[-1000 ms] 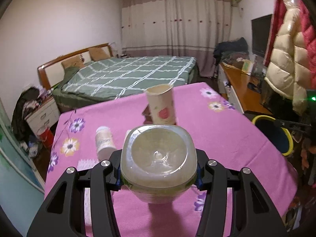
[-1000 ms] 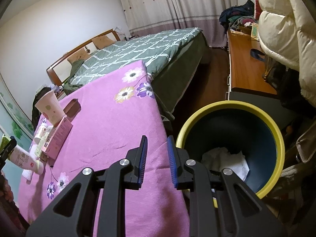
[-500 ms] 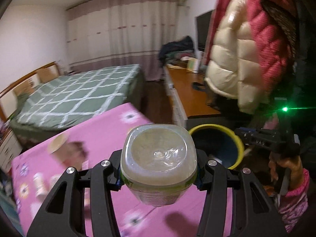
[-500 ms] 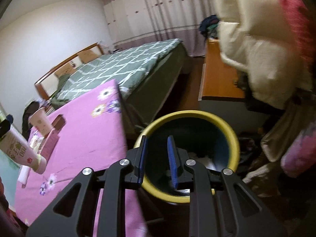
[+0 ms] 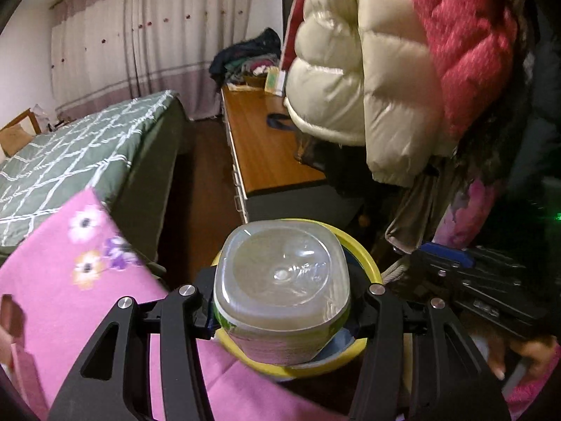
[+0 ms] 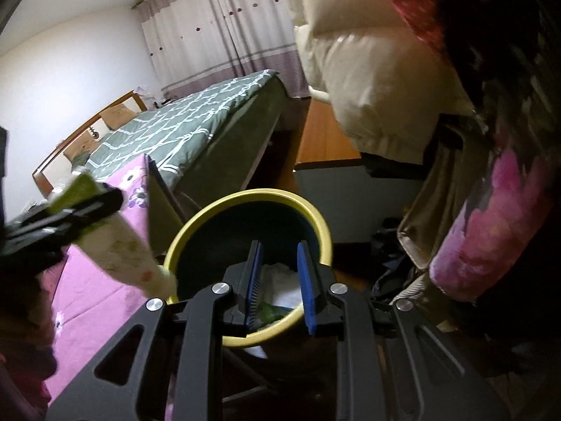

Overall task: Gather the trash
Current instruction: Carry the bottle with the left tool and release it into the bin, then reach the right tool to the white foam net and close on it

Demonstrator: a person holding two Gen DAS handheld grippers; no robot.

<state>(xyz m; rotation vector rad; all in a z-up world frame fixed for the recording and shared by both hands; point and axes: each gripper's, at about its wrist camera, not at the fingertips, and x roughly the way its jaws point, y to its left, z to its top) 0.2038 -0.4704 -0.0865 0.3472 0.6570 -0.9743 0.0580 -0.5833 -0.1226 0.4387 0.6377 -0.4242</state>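
My left gripper [image 5: 282, 312] is shut on a white plastic bottle [image 5: 282, 294] with a green label, bottom end toward the camera, held above the yellow-rimmed trash bin [image 5: 364, 259]. In the right wrist view the bottle [image 6: 115, 245] hangs at the bin's left rim, cap end down. My right gripper [image 6: 278, 280] is open and empty, fingers apart above the bin [image 6: 245, 200]. White paper trash [image 6: 280, 280] lies inside the bin.
The table with a pink flowered cloth [image 5: 80, 301] is left of the bin. A green bed [image 5: 70, 154], a wooden desk [image 5: 266, 147] and hanging puffy jackets [image 5: 368, 80] stand behind. The right gripper's body [image 5: 484, 280] shows to the right.
My left gripper swung right from the table with the bottle until it is over the bin. My right gripper moved over the bin and its fingers opened wider.
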